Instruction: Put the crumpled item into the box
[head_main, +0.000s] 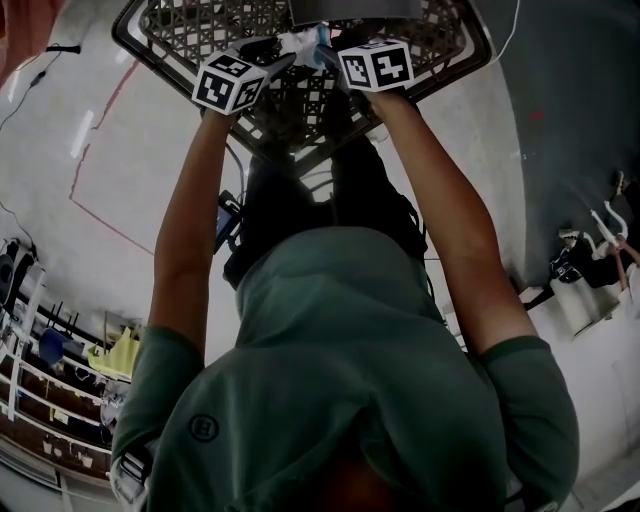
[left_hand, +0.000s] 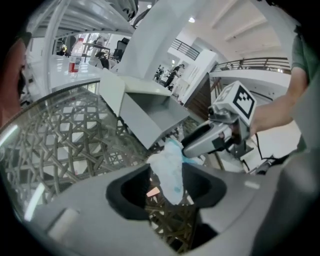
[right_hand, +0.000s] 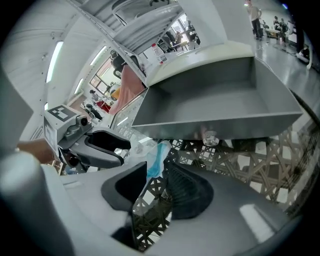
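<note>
A crumpled white and blue item (head_main: 303, 42) hangs over the glass table (head_main: 180, 30) between my two grippers. In the left gripper view the item (left_hand: 170, 170) sits between the jaws of my left gripper (left_hand: 167, 187), which is shut on it. My right gripper (right_hand: 157, 182) is open, and the item's blue edge (right_hand: 157, 157) lies in the gap by its left jaw. The two grippers face each other closely, left (head_main: 285, 55) and right (head_main: 325, 50). The grey open box (right_hand: 215, 105) stands on the table just beyond them, and nothing shows inside it.
The round table has a dark lattice base under the glass (left_hand: 65, 135). A small clear crumpled scrap (right_hand: 210, 137) lies by the box's front wall. On the floor there is a red tape line (head_main: 100, 210), with shelves (head_main: 50, 380) at left and equipment (head_main: 590, 260) at right.
</note>
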